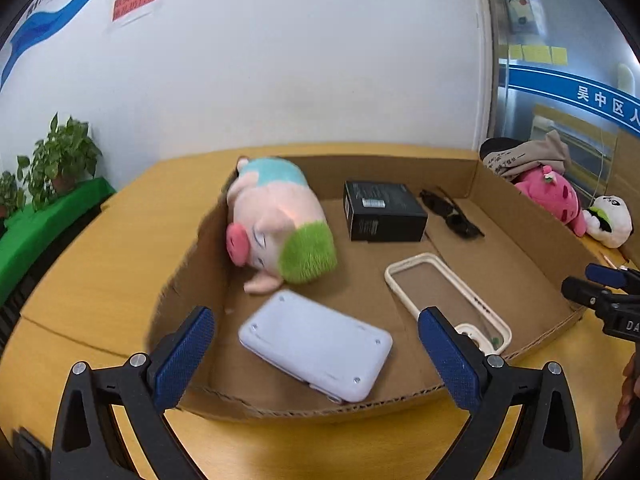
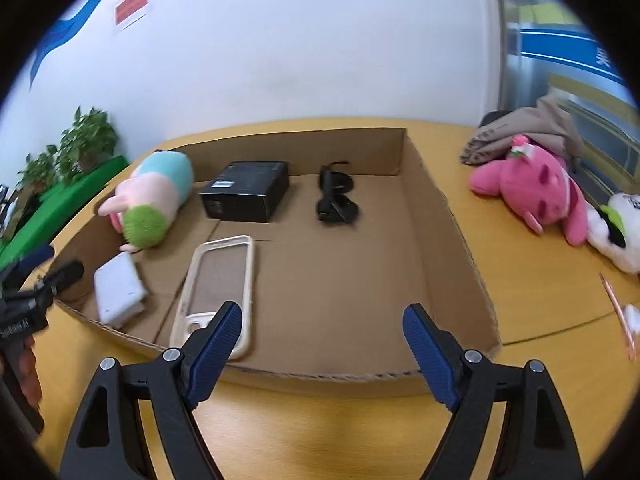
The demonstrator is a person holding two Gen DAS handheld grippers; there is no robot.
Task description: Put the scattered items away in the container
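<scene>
**Five things boxed, soft toys still outside**

Both tongs stand released and empty over the near rim of the shallow brown cardboard tray point(image 2: 448, 216): left tongs point(image 1: 316, 344), right tongs point(image 2: 322, 334). No earlier view bears on them. Inside lie a pink pig plush with green hair point(image 1: 276, 224), a black carton point(image 1: 382, 210), dark sunglasses point(image 2: 334, 196), a cream phone case point(image 2: 218, 280) and a pale lilac flat device point(image 1: 316, 346), spread apart, probably to fill the floor evenly. A magenta plush point(image 2: 536, 188) and white plush point(image 2: 618, 232) wait on the yellow worktop point(image 2: 540, 292), likely next.

White wall point(image 1: 280, 60) with red notice point(image 1: 134, 0), potted plants point(image 1: 60, 156), yellow wooden table point(image 2: 540, 300)
</scene>
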